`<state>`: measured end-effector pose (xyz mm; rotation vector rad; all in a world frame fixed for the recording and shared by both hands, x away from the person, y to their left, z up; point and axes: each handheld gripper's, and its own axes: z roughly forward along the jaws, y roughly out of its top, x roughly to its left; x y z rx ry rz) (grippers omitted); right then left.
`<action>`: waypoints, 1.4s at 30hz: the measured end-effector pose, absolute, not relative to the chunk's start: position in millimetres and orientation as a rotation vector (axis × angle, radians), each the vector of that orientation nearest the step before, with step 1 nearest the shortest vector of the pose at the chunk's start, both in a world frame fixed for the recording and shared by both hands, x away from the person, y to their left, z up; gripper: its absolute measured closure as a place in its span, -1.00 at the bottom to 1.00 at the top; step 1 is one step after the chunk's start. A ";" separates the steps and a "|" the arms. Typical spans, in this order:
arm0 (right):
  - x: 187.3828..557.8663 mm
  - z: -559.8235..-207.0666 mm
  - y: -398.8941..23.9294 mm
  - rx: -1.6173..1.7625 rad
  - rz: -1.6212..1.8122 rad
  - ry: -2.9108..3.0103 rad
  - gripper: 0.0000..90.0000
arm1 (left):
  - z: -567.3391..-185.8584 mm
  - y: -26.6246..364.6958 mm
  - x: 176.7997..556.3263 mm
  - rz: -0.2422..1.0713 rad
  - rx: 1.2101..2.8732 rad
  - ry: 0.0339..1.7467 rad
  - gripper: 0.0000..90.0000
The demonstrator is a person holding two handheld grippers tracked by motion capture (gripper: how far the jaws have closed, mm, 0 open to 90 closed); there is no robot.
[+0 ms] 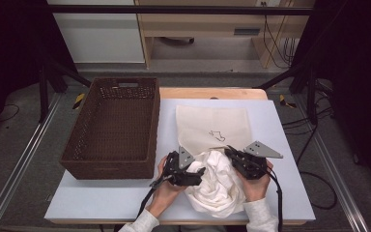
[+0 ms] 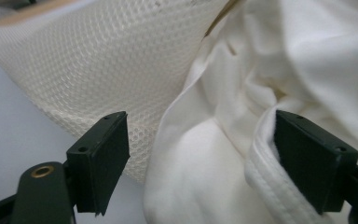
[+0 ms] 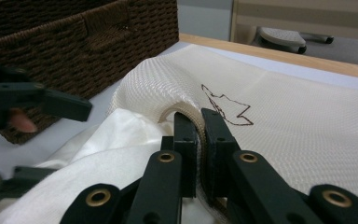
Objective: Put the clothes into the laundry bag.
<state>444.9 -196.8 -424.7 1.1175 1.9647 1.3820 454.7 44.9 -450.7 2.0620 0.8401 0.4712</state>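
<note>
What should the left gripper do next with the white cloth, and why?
Probably close the left gripper on the cloth and push it further into the mesh bag. Its jaws stand open with a hemmed fold of cloth between them, not pinched. The right gripper is shut on the bag's rim, holding the mouth up, and most of the cloth is bunched outside it.

You have a pale blue table (image 1: 280,159) bearing everything. Your brown wicker basket (image 1: 113,128) stands on it, just left of the cream mesh bag (image 1: 212,126). The crumpled white cloth (image 1: 217,186) lies at that bag's near edge.
</note>
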 end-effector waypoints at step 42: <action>443.8 -428.1 -197.1 1.101 1.406 1.974 0.90 | -439.5 10.9 426.1 0.354 2.106 0.682 -0.57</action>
